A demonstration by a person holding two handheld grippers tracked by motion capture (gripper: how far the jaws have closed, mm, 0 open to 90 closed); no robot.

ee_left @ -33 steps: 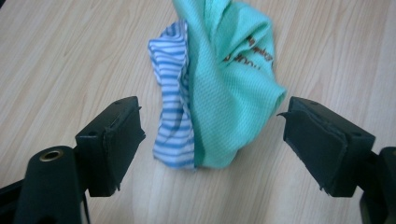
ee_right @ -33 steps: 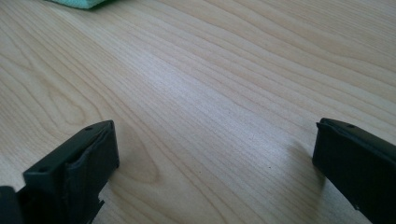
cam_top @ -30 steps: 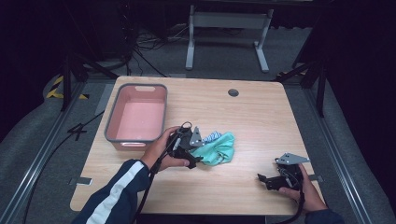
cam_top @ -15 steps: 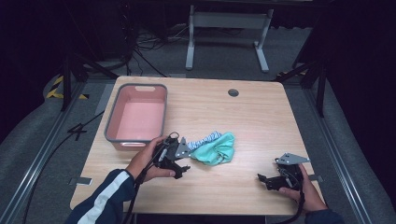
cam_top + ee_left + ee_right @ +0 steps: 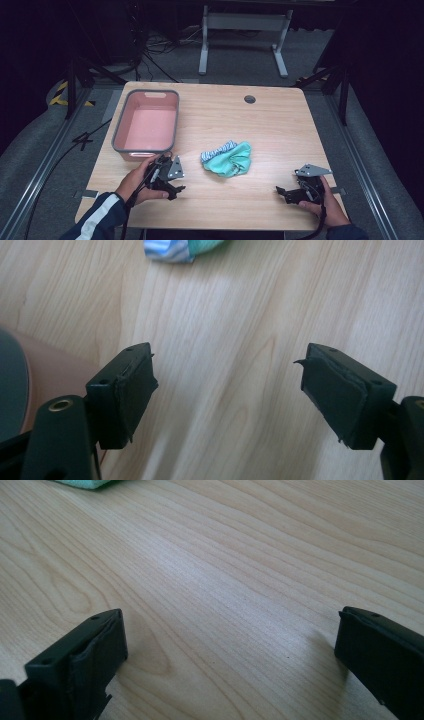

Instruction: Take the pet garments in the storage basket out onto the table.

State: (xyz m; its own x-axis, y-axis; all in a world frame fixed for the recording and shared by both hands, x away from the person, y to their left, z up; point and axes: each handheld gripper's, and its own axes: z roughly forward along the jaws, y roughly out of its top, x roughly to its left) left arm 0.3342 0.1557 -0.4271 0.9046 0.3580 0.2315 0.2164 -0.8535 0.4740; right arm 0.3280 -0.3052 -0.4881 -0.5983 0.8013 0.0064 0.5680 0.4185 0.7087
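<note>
A crumpled teal cloth [image 5: 229,159] with a blue-and-white striped edge lies on the wooden table [image 5: 270,125], near its middle front. Its striped corner [image 5: 167,251] peeks in at the top of the left gripper view, and a teal sliver of the cloth [image 5: 82,483] shows at the top of the right gripper view. My left gripper [image 5: 176,189] is held low to the cloth's left, open and empty, with bare wood between its jaws [image 5: 227,395]. My right gripper [image 5: 281,192] rests at the front right, open over bare wood [image 5: 230,650].
A pink tub with a grey rim [image 5: 118,130] stands at the table's left, just beyond my left hand; its corner [image 5: 30,380] shows in the left gripper view. A round cable hole [image 5: 249,99] sits at the back. A metal stand [image 5: 240,25] and cables lie beyond the table.
My left gripper has pulled back from the teal cloth toward the front left edge, leaving the cloth on the table. The right gripper has stayed put.
</note>
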